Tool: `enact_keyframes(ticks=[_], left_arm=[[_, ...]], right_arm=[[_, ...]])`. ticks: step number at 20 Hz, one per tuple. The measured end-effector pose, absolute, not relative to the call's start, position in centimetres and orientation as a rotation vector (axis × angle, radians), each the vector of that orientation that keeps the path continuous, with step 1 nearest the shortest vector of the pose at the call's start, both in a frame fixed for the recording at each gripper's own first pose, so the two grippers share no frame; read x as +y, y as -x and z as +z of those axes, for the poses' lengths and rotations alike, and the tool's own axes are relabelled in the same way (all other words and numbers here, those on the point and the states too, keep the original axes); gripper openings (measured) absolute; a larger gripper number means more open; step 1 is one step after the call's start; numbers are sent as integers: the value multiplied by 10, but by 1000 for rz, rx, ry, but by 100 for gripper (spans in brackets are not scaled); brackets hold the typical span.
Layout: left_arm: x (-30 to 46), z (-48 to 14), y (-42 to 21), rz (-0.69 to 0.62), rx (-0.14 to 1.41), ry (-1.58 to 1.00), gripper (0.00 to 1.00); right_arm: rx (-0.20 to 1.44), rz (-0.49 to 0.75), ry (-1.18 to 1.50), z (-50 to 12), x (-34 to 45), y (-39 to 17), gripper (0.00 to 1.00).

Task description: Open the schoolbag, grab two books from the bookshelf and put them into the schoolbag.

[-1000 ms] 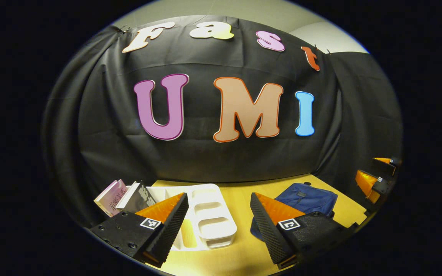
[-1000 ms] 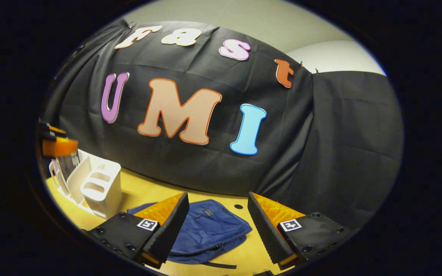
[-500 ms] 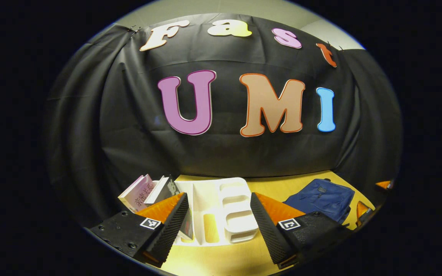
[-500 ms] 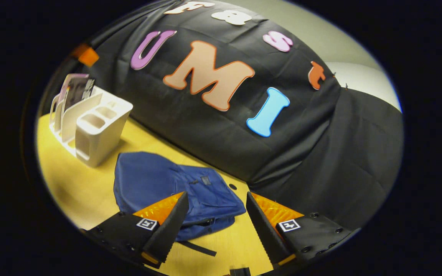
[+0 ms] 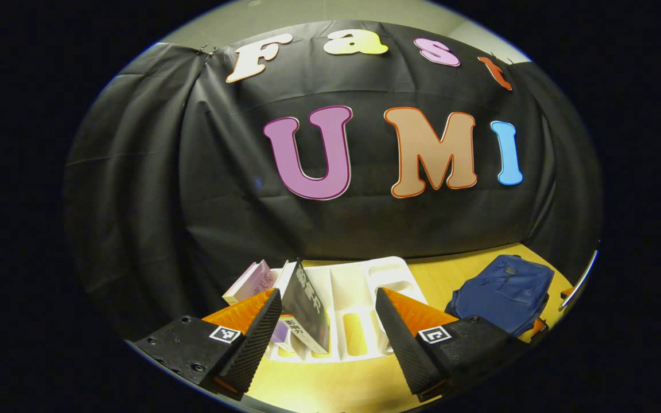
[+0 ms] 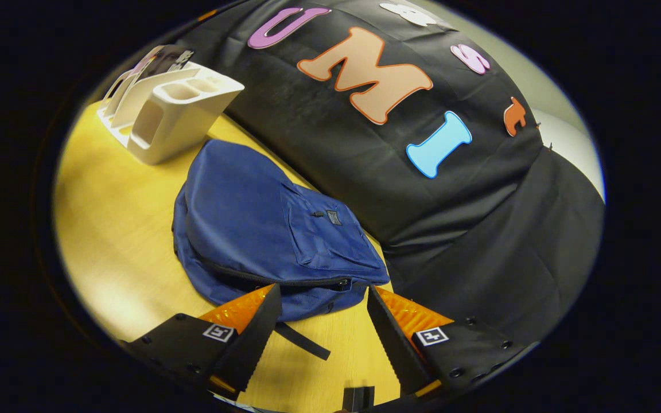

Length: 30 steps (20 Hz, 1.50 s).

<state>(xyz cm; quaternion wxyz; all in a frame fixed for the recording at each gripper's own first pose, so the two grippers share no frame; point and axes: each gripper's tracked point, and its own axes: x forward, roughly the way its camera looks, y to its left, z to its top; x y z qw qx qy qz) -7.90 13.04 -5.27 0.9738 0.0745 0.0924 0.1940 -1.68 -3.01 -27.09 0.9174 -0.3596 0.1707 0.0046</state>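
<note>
Snagging loose cloth instead of the zip pull looks the likeliest slip: the schoolbag (image 6: pixel 261 229) lies flat and zipped on the surface (image 6: pixel 118 229). Right gripper (image 6: pixel 322 330) hangs above its zip edge, jaws wide, empty. Left gripper (image 5: pixel 327 338), jaws equally spread, faces the bookshelf (image 5: pixel 359 292) and books (image 5: pixel 306 307), touching neither.

Left gripper (image 5: pixel 328 321): fingers spread wide, nothing between them.
Bookshelf (image 5: pixel 359 292): white, on the yellow table (image 5: pixel 330 390), ahead of the fingers.
Books: dark book (image 5: pixel 307 307) and pink book (image 5: pixel 253 282), leaning in the shelf's left slots.
Schoolbag (image 5: pixel 502 292): blue, lying right of the shelf.
</note>
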Motion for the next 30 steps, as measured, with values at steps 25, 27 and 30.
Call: enact_keyframes(ticks=[25,27,30], left_arm=[[144,-72,99,498,271,-135,98],[145,-70,98,514,275,-124,98],[150,-66,98,533,271,-123,98]], right_arm=[[180,173,1005,-314,29,-91,91],[171,196,1000,-315,35,-98,88],[171,212,988,-318,39,-103,66]])
